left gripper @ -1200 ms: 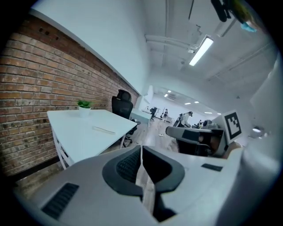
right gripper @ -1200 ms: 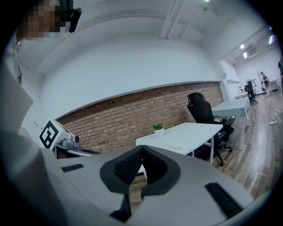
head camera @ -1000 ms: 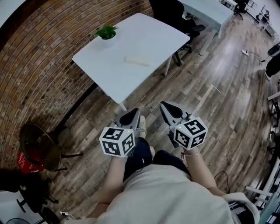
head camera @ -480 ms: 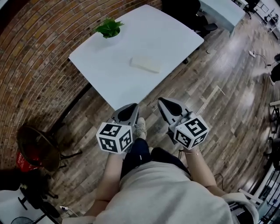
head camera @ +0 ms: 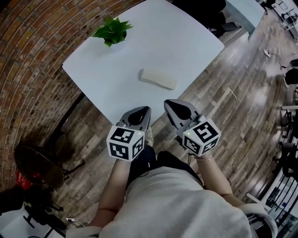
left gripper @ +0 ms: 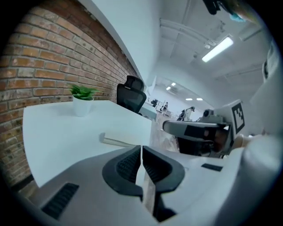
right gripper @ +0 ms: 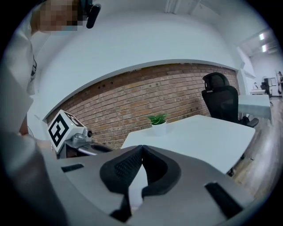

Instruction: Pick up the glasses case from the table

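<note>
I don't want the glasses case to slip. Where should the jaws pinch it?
Probably best: pinch the glasses case across its narrow width, at the middle, coming down from above. It lies flat on the table, long and slim, with both long sides free.

place: open-plan office
furn: white desks, blk swivel chair
shell: brick wall, wood plank floor, ceiling strip lights

Two grippers, two tables, one glasses case, one potted plant.
</note>
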